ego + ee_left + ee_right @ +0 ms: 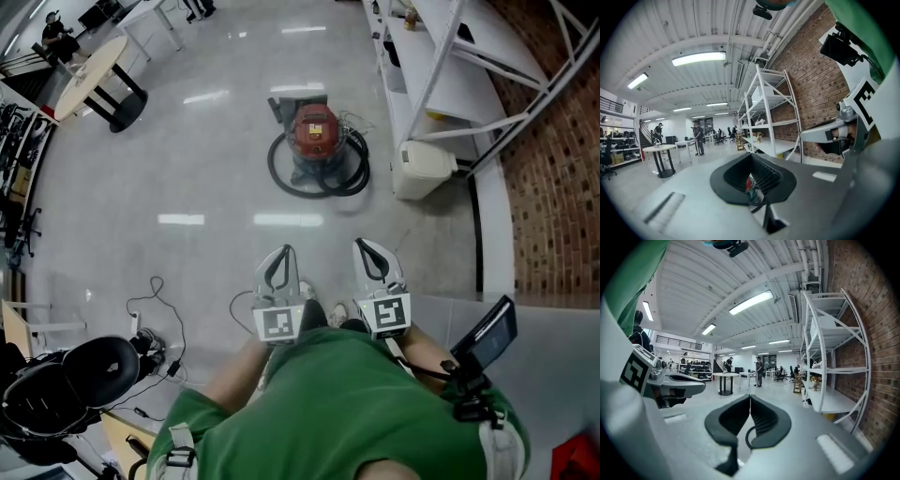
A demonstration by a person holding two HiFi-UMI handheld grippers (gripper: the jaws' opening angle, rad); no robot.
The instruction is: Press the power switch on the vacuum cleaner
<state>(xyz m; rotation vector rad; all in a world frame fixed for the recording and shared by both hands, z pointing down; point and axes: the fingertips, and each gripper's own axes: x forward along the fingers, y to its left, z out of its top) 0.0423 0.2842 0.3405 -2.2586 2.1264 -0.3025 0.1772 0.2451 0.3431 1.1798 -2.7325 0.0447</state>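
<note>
The vacuum cleaner (316, 131) is a red-topped canister on the pale floor, ringed by its coiled black hose (319, 178). It stands well ahead of both grippers. My left gripper (284, 250) and right gripper (363, 245) are held side by side close to the person's body, pointing toward it, each shut on nothing. In the left gripper view the jaws (751, 155) meet at the tips, and a sliver of the red vacuum cleaner (749, 183) shows in the gap below. In the right gripper view the jaws (750, 397) touch too, with a loop of the black hose (749, 438) beneath.
A white shelving rack (441, 56) and a white bin (424, 167) stand right of the vacuum, against a brick wall (553, 197). A round table (92, 77) is at far left. Cables (155, 302) and a black chair (80, 375) lie near left.
</note>
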